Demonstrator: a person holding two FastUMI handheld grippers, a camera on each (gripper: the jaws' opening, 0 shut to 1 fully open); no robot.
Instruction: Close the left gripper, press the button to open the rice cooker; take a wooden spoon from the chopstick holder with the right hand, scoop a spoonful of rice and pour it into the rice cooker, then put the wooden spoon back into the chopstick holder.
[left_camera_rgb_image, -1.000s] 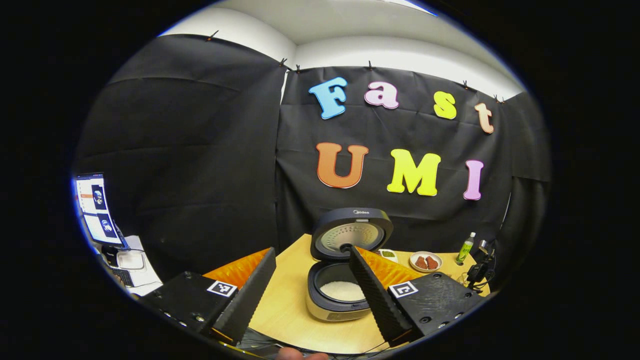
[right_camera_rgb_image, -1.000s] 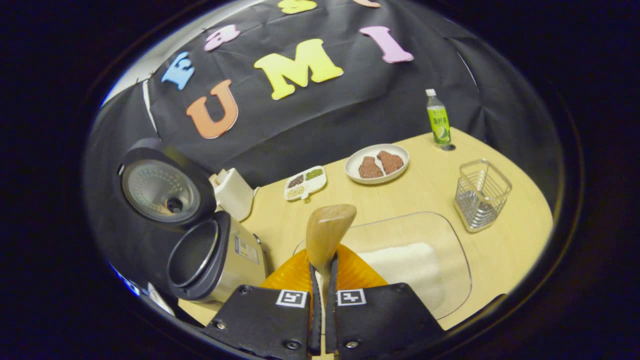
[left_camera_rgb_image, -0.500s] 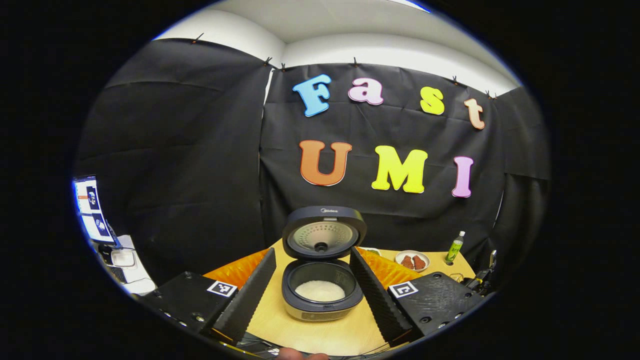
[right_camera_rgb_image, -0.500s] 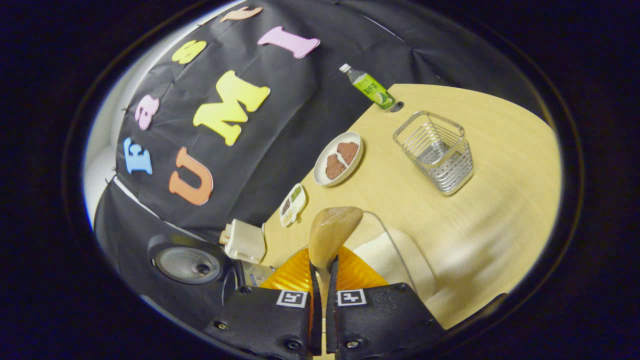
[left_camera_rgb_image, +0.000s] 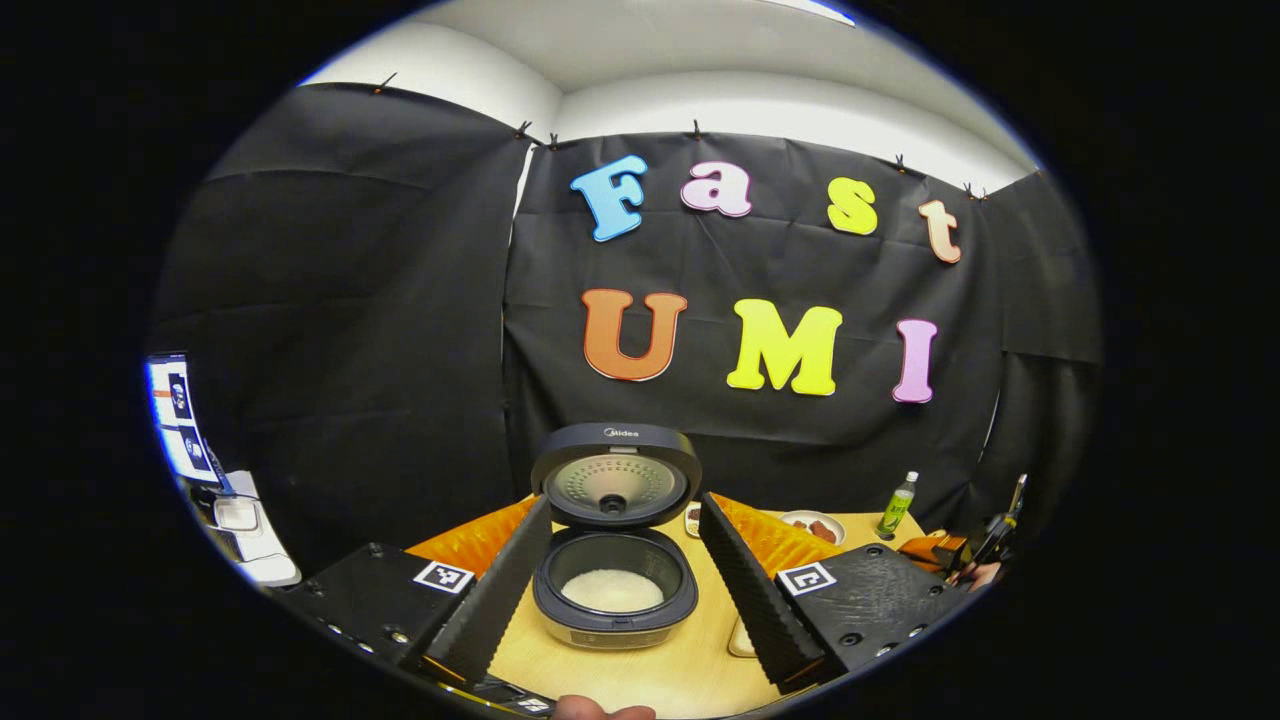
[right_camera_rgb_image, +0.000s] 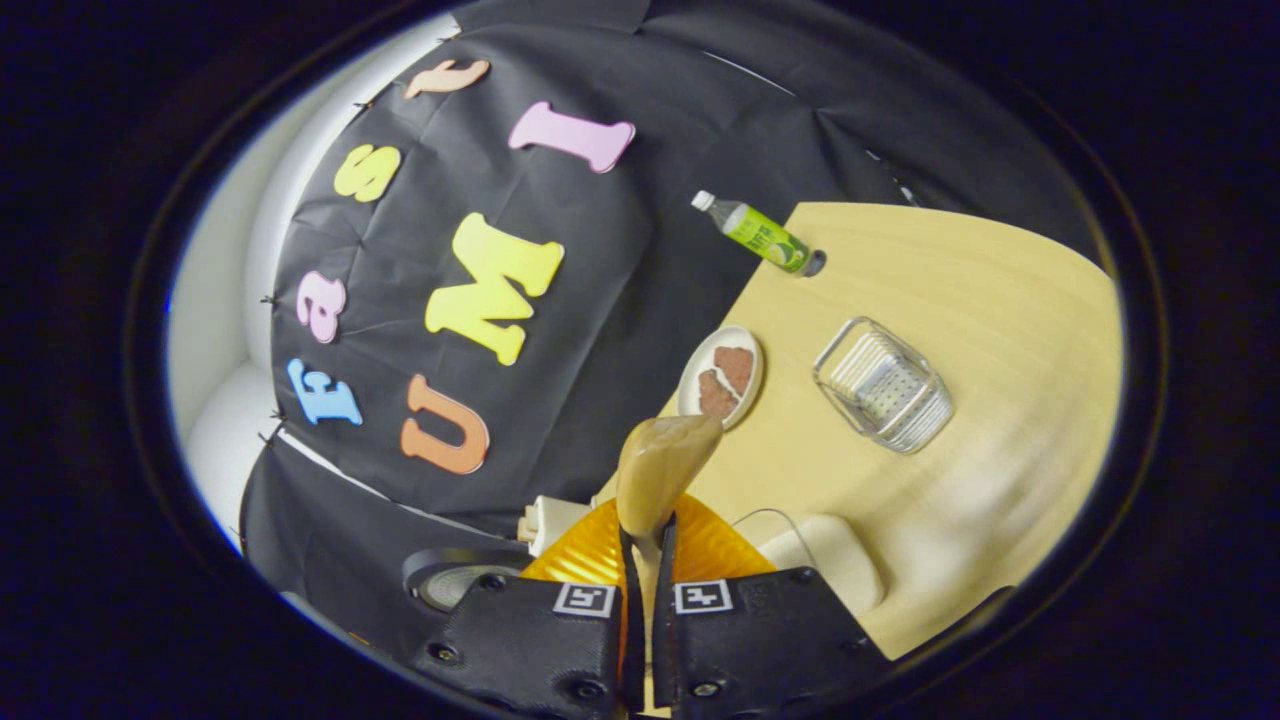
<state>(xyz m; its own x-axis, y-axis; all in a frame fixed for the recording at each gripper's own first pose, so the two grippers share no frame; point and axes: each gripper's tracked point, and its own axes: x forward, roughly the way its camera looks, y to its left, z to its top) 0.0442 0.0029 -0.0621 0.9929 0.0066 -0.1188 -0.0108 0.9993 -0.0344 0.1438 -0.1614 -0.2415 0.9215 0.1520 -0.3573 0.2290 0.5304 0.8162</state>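
The dark rice cooker (left_camera_rgb_image: 612, 610) stands open on the table, its lid (left_camera_rgb_image: 615, 485) upright and white rice in the pot. My left gripper (left_camera_rgb_image: 624, 500) is open, a finger on either side of the cooker and well short of it. My right gripper (right_camera_rgb_image: 645, 528) is shut on the handle of the wooden spoon (right_camera_rgb_image: 660, 462), whose bowl sticks out ahead with no rice showing on it. The wire chopstick holder (right_camera_rgb_image: 885, 385) stands empty on the table, ahead and to the right of the spoon. The clear tray of rice (right_camera_rgb_image: 825, 560) lies just below the gripper.
A plate with brown pieces (right_camera_rgb_image: 722, 375) and a green bottle (right_camera_rgb_image: 765, 235) stand near the back of the wooden table (right_camera_rgb_image: 990, 290). A white box (right_camera_rgb_image: 550, 520) sits beside the cooker lid (right_camera_rgb_image: 455, 582). A monitor (left_camera_rgb_image: 180, 415) glows at far left.
My right gripper has rolled and lifted away from the rice tray with the spoon, so the table now looks steeply tilted. My left gripper has drawn back, and the cooker looks smaller and farther left.
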